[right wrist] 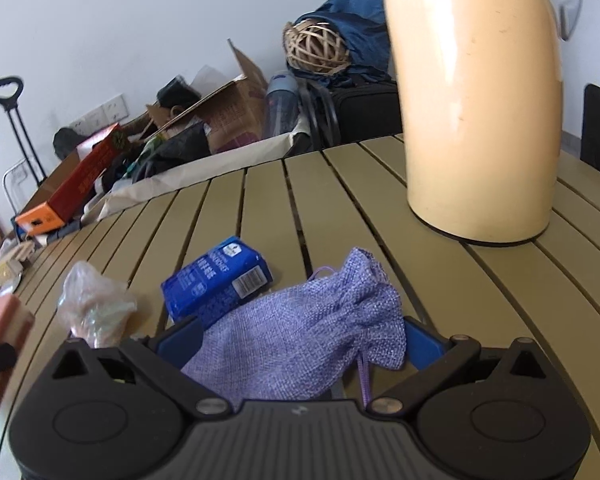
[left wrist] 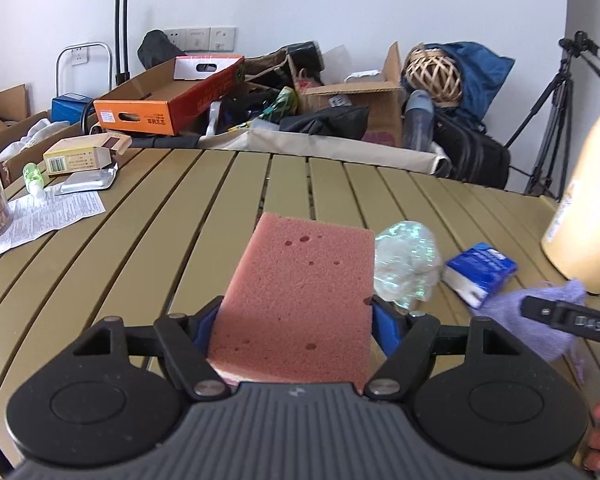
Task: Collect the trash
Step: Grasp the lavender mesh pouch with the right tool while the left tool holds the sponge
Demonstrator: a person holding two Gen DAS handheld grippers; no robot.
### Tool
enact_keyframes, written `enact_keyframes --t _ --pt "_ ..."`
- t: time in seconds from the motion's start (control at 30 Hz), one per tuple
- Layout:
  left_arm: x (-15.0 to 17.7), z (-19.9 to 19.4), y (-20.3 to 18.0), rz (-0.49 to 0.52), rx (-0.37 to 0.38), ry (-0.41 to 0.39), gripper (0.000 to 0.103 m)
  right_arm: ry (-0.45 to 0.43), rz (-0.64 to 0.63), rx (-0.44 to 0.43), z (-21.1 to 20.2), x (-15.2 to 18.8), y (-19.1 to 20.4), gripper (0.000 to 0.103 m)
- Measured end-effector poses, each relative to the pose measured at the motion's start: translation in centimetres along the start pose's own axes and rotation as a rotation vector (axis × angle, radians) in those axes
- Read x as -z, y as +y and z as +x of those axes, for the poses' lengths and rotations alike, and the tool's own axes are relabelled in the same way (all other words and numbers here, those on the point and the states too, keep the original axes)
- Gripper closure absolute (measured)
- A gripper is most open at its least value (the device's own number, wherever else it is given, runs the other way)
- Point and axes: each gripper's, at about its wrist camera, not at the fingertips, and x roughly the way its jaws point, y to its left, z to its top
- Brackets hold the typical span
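Left gripper (left wrist: pixel 296 320) pinches pink sponge (left wrist: pixel 300 280) left of crumpled wrapper (left wrist: pixel 406 264); right gripper (right wrist: pixel 300 340) clamps purple pouch (right wrist: pixel 300 336) right of wrapper; keep both squeezes firm while lifting clear.

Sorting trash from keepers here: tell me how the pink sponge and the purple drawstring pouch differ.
The pink sponge is a stiff, pitted foam block with straight edges; the purple drawstring pouch is soft woven cloth, slumped and gathered at its neck. The sponge sits between the fingers of the left gripper; the pouch lies between those of the right gripper. Both are over the slatted table, near the blue carton.
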Motion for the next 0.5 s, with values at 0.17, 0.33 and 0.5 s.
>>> enact_keyframes --t 0.17,0.33,0.5 --pt "0.6 -1.4 -0.3 -0.005 0.023 -0.015 0.028 0.005 -0.073 0.01 0.0 0.2 1.0 0.024" --pt "0.9 -2.2 -0.5 -0.007 0.036 -0.022 0.028 0.008 -0.124 0.024 -0.3 0.3 1.7 0.044" --pt "1.2 -2.8 -0.7 -0.013 0.042 -0.025 0.028 -0.002 -0.127 0.012 -0.6 0.3 1.5 0.064"
